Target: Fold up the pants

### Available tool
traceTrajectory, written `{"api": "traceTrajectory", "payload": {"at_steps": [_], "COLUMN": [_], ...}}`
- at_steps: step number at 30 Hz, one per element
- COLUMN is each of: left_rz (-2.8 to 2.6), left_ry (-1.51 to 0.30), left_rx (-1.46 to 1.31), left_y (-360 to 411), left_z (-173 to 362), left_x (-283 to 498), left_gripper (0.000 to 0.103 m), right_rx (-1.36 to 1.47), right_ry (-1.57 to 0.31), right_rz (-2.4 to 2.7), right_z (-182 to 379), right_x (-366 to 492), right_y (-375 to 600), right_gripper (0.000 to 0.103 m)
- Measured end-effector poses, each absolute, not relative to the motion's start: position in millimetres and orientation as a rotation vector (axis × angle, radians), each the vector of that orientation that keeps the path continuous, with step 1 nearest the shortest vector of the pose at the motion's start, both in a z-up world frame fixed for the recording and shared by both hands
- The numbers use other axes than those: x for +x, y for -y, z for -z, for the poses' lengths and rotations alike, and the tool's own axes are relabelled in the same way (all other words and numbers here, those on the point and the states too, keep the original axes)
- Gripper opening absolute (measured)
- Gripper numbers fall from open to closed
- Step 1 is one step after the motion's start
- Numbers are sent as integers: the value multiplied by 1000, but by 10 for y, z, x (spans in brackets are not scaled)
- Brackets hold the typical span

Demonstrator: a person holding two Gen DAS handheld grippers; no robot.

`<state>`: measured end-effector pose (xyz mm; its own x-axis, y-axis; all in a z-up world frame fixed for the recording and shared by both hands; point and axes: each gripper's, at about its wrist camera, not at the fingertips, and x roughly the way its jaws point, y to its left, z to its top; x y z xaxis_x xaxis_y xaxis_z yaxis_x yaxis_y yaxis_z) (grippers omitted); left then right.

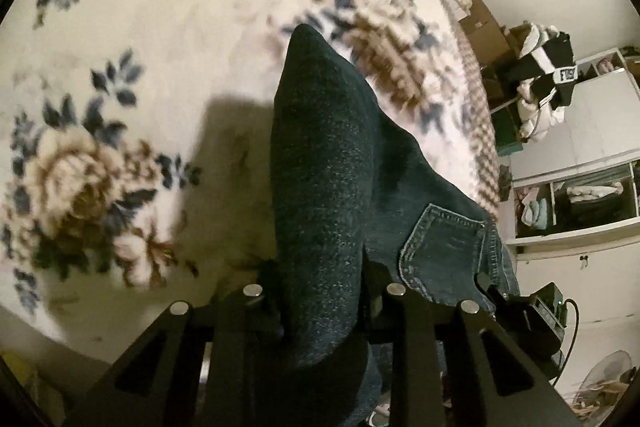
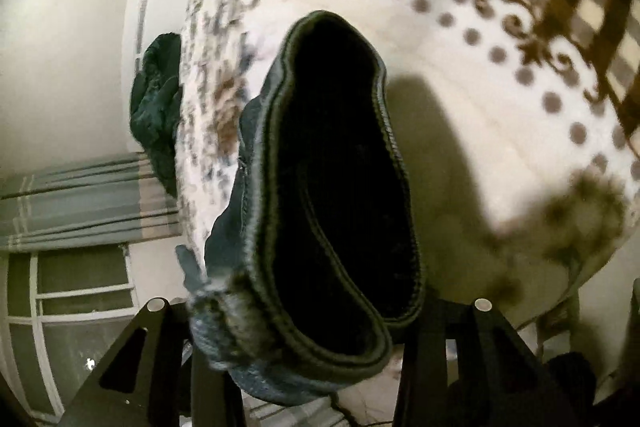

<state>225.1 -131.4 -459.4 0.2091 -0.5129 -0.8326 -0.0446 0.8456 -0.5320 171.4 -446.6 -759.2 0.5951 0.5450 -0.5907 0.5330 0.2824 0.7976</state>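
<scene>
Dark blue denim pants [image 1: 320, 195] hang over a floral bedspread [image 1: 120, 47]. In the left wrist view my left gripper [image 1: 322, 311] is shut on a bunched fold of the pants, and a back pocket [image 1: 444, 251] shows to the right. In the right wrist view my right gripper [image 2: 320, 331] is shut on the pants [image 2: 340, 187] at a frayed hem, whose leg opening gapes dark toward the camera. Both hold the fabric lifted above the bed. The fingertips of both grippers are hidden by cloth.
The bedspread [image 2: 500, 107] has a dotted and checked border. Shelves with clothes [image 1: 580, 195] and a hanging black-and-white garment [image 1: 548, 75] stand right of the bed. A dark green cloth [image 2: 158, 99] lies at the bed's far edge, near a striped curtain [image 2: 80, 203] and window.
</scene>
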Motion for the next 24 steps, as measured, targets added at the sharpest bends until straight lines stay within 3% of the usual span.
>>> {"api": "traceTrajectory", "payload": {"at_steps": [6,11,17,24], "left_rz": [331,345,358,353], "left_ry": [-1280,-1204,-1157,-1173], "left_rx": [-519,-526,-525,-515], "left_y": [1145,940,700,435], "left_z": [4112,3867,3954,4459], "left_x": [2659,3534,4904,6179], "left_gripper": [22,22,22,22], "right_rx": [1303,1274,1252,1238], "right_ry": [-1000,-953,-891,-883], "right_rz": [-81,-124,-145,-141], "right_z": [7027,6595,6382,6654], "right_x": [2005,2812,4169,5830], "right_y": [4406,4259,4025,3760], "right_gripper": [42,42,42,42]}}
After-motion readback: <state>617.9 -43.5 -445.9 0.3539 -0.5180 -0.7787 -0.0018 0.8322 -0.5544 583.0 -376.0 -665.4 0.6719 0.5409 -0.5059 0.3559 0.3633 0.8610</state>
